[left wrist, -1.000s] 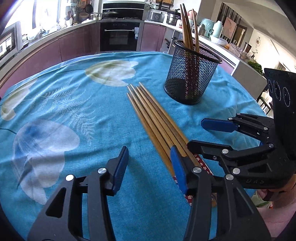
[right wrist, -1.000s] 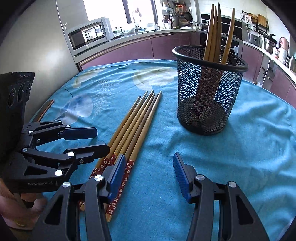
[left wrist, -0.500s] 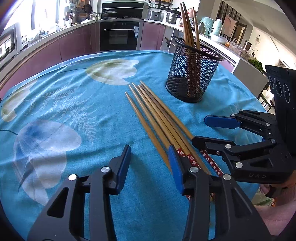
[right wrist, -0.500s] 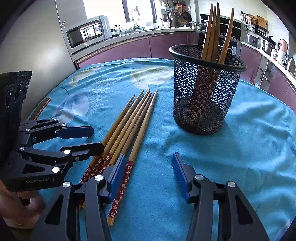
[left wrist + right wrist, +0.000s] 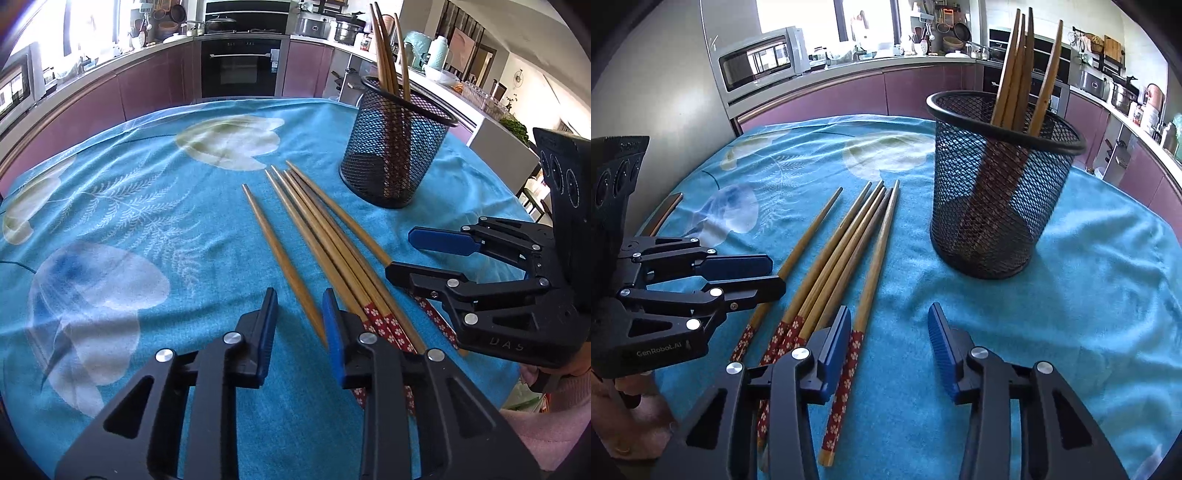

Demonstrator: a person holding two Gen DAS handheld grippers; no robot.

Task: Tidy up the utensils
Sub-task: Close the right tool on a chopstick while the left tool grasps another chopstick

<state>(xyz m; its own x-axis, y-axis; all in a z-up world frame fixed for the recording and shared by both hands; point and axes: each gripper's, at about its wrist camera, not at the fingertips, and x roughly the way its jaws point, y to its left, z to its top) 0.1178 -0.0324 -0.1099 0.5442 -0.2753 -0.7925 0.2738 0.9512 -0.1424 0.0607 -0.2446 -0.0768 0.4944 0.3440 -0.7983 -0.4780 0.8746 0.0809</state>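
Several wooden chopsticks (image 5: 332,251) (image 5: 842,258) with red flowered ends lie fanned on the blue cloth. One chopstick (image 5: 280,258) lies apart on the left; its thick end sits between the closing jaws of my left gripper (image 5: 299,328) (image 5: 768,275), near the right pad, not pinched. The rightmost chopstick (image 5: 875,266) passes between the closing jaws of my right gripper (image 5: 888,343) (image 5: 417,258), close beside the left pad. A black mesh holder (image 5: 395,155) (image 5: 997,206) stands upright behind them with several chopsticks in it.
The round table wears a blue flower-print cloth (image 5: 129,221) (image 5: 1089,277); its edge drops off near both grippers. A hand in a pink sleeve (image 5: 546,413) holds the right gripper. Kitchen counters, an oven (image 5: 240,66) and a microwave (image 5: 761,59) stand beyond.
The leftmost chopstick has slid left, away from the bundle, and the rightmost one has come away to the right. Both grippers' jaws have narrowed.
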